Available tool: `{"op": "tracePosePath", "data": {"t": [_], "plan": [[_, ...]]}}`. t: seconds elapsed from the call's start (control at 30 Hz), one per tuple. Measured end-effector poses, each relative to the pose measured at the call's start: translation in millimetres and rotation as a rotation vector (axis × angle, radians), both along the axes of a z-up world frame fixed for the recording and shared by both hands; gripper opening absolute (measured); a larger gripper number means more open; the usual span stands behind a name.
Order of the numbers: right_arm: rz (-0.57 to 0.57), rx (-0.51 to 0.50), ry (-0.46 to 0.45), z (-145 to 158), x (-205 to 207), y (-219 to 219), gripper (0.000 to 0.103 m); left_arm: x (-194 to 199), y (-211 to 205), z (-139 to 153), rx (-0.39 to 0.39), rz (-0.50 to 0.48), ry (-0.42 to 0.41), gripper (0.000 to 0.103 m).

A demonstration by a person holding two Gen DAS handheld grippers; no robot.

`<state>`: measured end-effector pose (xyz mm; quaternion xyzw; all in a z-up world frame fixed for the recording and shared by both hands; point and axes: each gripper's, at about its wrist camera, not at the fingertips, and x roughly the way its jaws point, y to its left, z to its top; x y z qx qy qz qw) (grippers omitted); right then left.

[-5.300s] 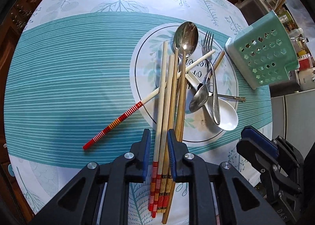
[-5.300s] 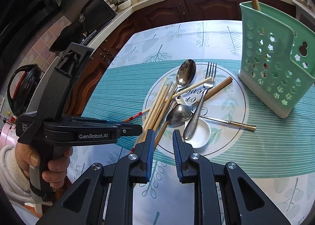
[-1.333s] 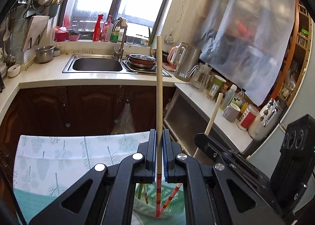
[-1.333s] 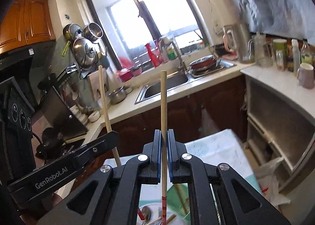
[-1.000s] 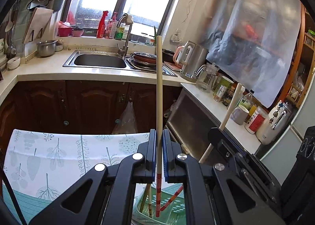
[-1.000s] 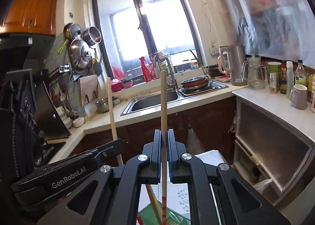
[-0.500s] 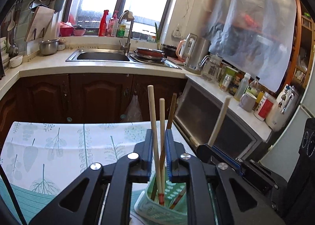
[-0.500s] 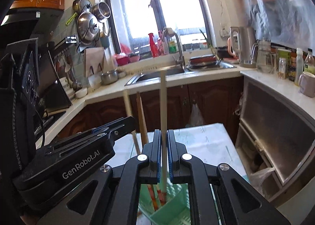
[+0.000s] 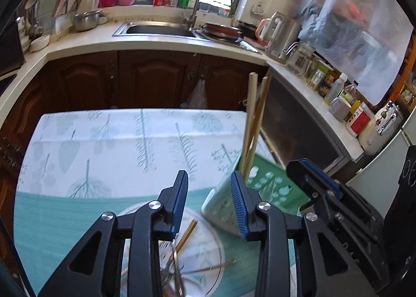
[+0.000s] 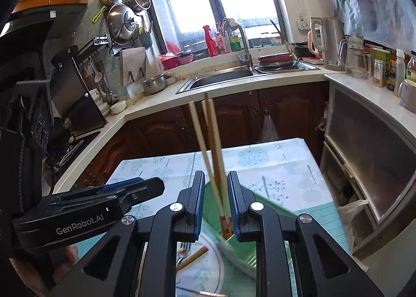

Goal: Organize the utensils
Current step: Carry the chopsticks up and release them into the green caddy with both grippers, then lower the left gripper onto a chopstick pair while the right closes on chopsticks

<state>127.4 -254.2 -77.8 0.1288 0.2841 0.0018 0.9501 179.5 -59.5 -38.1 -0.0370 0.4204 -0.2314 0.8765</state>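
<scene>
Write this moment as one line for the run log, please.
left gripper: open, holds nothing | right gripper: open, fingers either side of chopsticks | chopsticks: standing in green basket | more utensils: on plate

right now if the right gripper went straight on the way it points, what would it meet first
Most likely the chopsticks standing in the green utensil basket, which rise between the open right gripper fingers, though depth is unclear.

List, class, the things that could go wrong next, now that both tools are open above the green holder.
The chopsticks stand leaning in the green holder, between the open right tool's fingers; pulling back sideways might snag them and tip the holder. The left tool hangs close beside the holder's wall, so a careless swing toward the cutlery on the plate could knock it.
</scene>
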Motion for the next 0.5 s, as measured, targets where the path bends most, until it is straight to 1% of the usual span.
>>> {"op": "tracePosePath", "data": {"t": [0.1,0.13,0.27,0.37,0.4,0.47,0.5], "plan": [[0.026,0.022,0.024,5,-13,10,0.018,-14,19,-3,0.027,0.029,0.022,0.036],[0.035,0.030,0.034,5,-18,15,0.018,-19,26,-5,0.037,0.039,0.034,0.039],[0.078,0.044,0.080,1,-42,34,0.018,-35,51,-14,0.069,0.074,0.078,0.040],[0.113,0.059,0.126,-6,-57,47,0.018,-50,73,-23,0.089,0.109,0.115,0.042],[0.124,0.061,0.137,-10,-62,51,0.018,-53,78,-26,0.090,0.120,0.124,0.043],[0.148,0.064,0.166,-19,-73,61,0.018,-61,93,-33,0.091,0.147,0.147,0.050],[0.160,0.066,0.182,-25,-79,66,0.018,-65,100,-36,0.091,0.160,0.156,0.051]]}}
